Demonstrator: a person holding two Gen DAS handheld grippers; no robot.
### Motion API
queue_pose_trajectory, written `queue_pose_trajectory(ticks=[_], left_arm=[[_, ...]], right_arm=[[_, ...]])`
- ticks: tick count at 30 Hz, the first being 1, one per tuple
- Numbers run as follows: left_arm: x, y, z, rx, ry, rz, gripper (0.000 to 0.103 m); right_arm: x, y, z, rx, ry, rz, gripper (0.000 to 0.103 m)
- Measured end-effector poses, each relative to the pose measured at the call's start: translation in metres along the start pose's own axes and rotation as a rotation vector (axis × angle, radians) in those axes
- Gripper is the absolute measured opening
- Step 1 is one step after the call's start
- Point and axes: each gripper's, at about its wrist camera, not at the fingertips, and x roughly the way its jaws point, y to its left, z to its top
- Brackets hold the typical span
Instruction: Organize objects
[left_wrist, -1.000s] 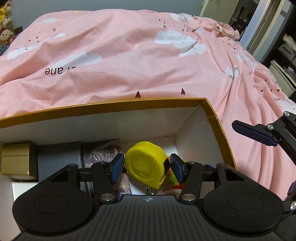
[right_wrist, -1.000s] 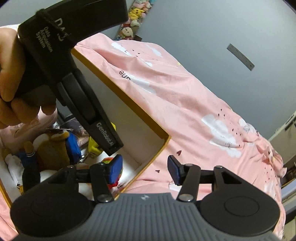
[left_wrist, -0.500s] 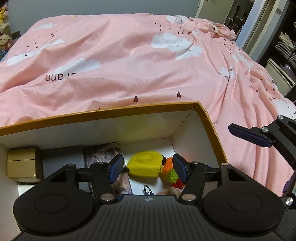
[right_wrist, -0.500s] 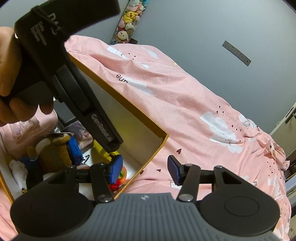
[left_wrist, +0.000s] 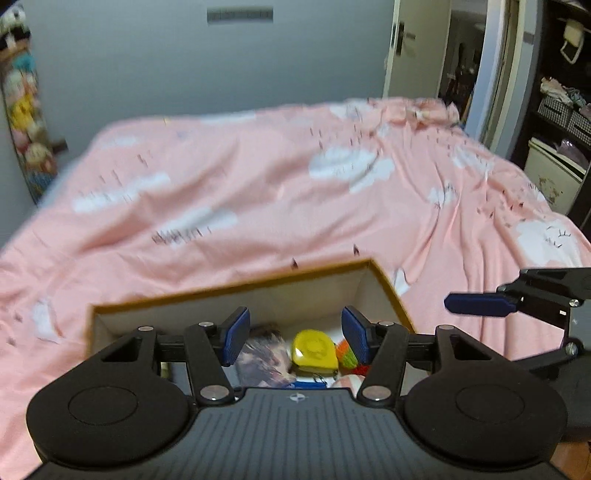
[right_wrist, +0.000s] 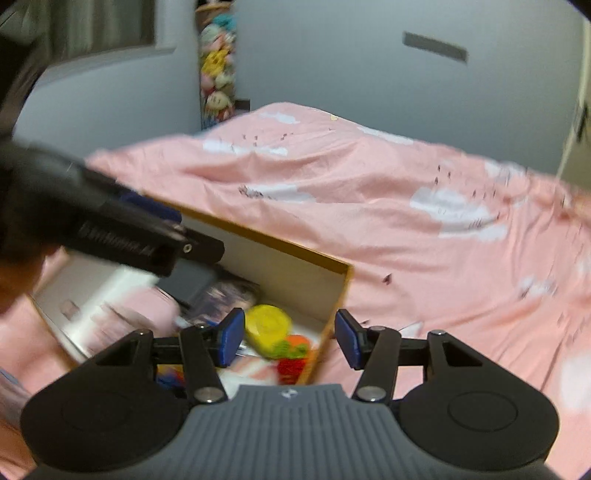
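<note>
One box (left_wrist: 384, 291), orange-rimmed, white inside, sits on the bed's pink cloud-print duvet (left_wrist: 258, 192). One yellow tape measure (left_wrist: 314, 350) lies flat on the box floor near the right end wall. Touching its right side: one orange-green-red knitted toy (right_wrist: 293, 354). Left of the tape: one dark printed booklet (left_wrist: 262, 356), partly hidden by the gripper body. Something blue (left_wrist: 308, 385) just below the tape, too blurred to identify, possibly a keyring tag.

Left gripper (left_wrist: 291, 341) hovers above the box, jaws wide apart and holding nothing; the tape shows through the gap, not touched. Right gripper (right_wrist: 290, 343) is over the box's right end, jaws also wide and bare; the end wall runs up between them in its view.

The left gripper's black body (right_wrist: 110, 229) crosses the right view and blocks the box's left half. Plush toys (right_wrist: 218, 74) hang in a column on the grey wall behind the bed. Both views motion-blurred.
</note>
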Motion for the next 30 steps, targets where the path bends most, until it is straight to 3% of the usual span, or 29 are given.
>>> queue_pose_trajectory(ticks=[2,5,9,12,15,21,26,30], left_arm=[[-0.024,-0.002,0.001,0.011,-0.054,0.037,0.067],[-0.060,-0.003,0.001,0.002,-0.150,0.082,0.077],[-0.100,0.000,-0.003,-0.035,-0.244,0.146,0.089],[-0.125,-0.001,-0.014,-0.077,-0.317,0.255,0.091],[-0.142,-0.008,-0.027,-0.056,-0.356,0.363,0.092],[-0.147,-0.009,-0.056,-0.117,-0.301,0.398,0.092],[-0.132,-0.008,-0.075,-0.192,-0.213,0.358,0.092],[-0.136,-0.011,-0.102,-0.195,-0.168,0.374,0.092]], right_arm=[[-0.014,0.001,0.004,0.074,-0.021,0.034,0.059],[-0.038,0.009,0.011,0.136,-0.068,0.060,0.069],[-0.073,0.031,0.019,0.136,-0.143,0.057,0.080],[-0.100,0.051,0.019,0.118,-0.204,0.041,0.092],[-0.119,0.070,0.015,0.107,-0.260,0.011,0.099],[-0.140,0.099,-0.008,0.091,-0.316,-0.093,0.102],[-0.137,0.108,-0.029,0.127,-0.291,-0.102,0.102],[-0.131,0.116,-0.044,0.114,-0.270,-0.146,0.102]])
